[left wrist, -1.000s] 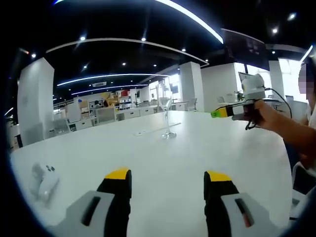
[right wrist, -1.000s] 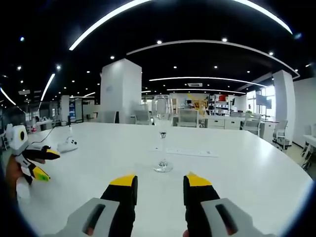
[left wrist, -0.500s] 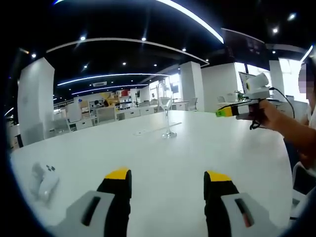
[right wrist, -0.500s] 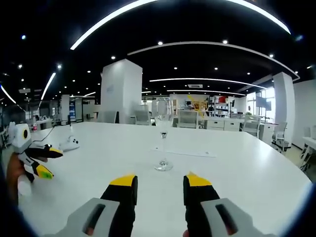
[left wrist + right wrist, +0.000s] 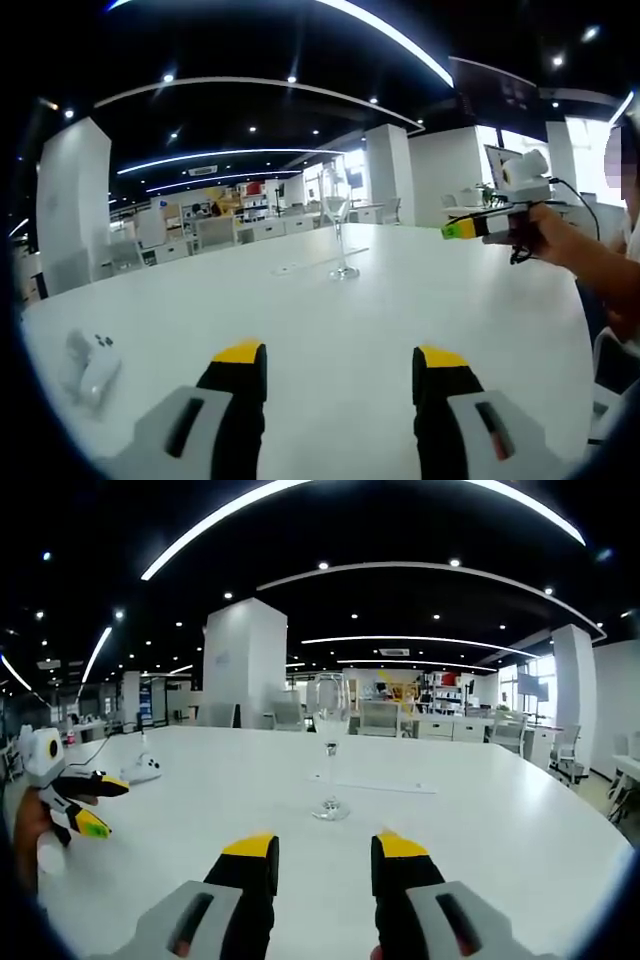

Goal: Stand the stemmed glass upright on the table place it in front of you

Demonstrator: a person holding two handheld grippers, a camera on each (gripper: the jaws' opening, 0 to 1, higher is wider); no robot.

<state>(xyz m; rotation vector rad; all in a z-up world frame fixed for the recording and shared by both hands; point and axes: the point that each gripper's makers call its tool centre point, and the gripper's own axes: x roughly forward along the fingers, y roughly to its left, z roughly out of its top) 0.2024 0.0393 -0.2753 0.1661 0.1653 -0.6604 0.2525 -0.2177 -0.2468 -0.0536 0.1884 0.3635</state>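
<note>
Your left gripper (image 5: 340, 375) sits low over the white counter (image 5: 400, 300) with its two yellow-tipped jaws spread wide apart and nothing between them. The stemmed glass (image 5: 340, 235) stands upright on the counter well ahead of this gripper, roughly in line with the gap between its jaws, and well apart from them. Just behind the glass's foot lies a flat pale strip (image 5: 320, 262) on the counter. Off to the left of your left gripper, near it, a small white device (image 5: 88, 365) rests on the counter. To the right and ahead, your other hand (image 5: 555, 235) holds the right gripper (image 5: 460, 228) above the counter, its green-and-yellow tip pointing toward the glass but well short of it.

From your right gripper (image 5: 325, 860), the stemmed glass (image 5: 330, 750) is straight ahead, upright, its foot flat on the counter (image 5: 500, 820) a little beyond the jaw tips and not touching them. This gripper's jaws stand apart with a moderate gap, narrower than the left's, and hold nothing. The flat pale strip (image 5: 385, 786) lies just beyond the glass, running to the right. Far to the left, your left gripper (image 5: 90, 805) hangs above the counter, held in your hand (image 5: 30, 840), its jaws parted and empty
</note>
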